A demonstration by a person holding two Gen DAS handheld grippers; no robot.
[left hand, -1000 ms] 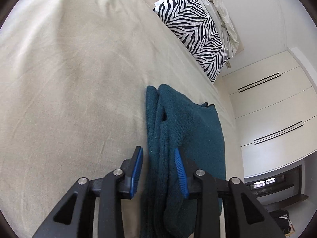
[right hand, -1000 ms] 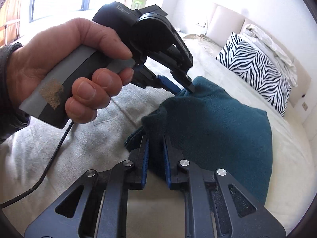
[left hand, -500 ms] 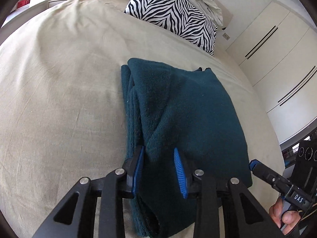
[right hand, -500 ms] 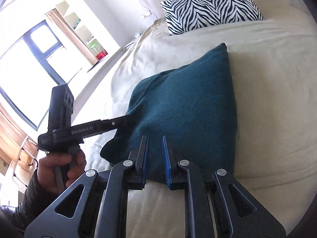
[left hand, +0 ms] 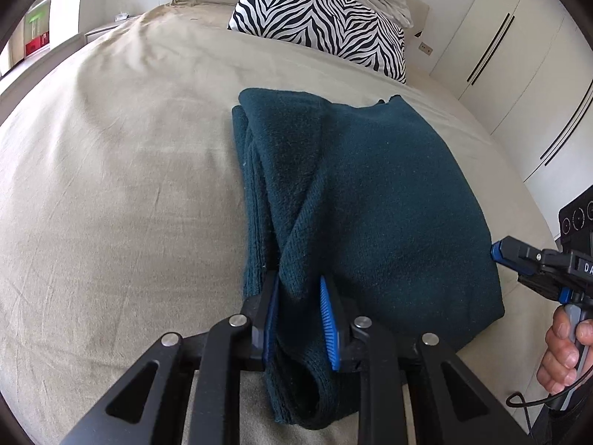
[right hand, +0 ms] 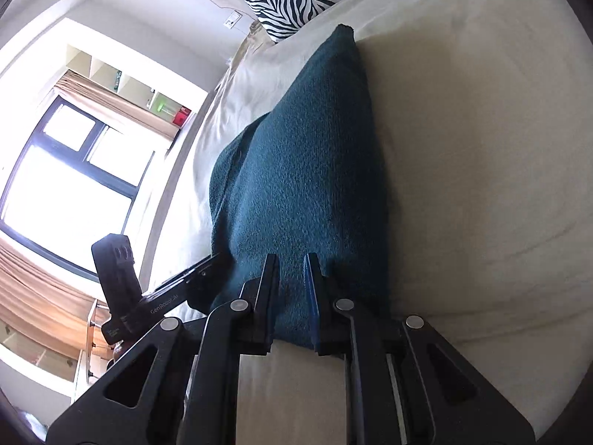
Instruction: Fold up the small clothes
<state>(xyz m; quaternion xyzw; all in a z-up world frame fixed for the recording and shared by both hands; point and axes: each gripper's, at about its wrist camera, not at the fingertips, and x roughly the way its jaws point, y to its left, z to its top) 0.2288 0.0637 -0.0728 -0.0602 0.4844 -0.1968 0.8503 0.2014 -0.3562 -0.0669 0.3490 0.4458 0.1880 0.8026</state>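
On a beige bed [left hand: 122, 185], a folded teal garment [left hand: 370, 193] lies flat. The left gripper [left hand: 298, 319] and right gripper [right hand: 291, 296] each pinch its near edge.

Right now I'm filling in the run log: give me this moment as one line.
stage: folding | left gripper: jaws just closing, on teal garment near edge | right gripper: shut on same garment's other corner | surface: beige bed

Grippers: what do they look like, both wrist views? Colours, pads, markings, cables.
Both are black, with skeletal linkage arms with triangular cut-outs and silver pivot pins. The left gripper has ribbed blue pads; the right gripper has blue pads too. White lettering runs along each body. The right one has a grey handle with a thin black cable below it.
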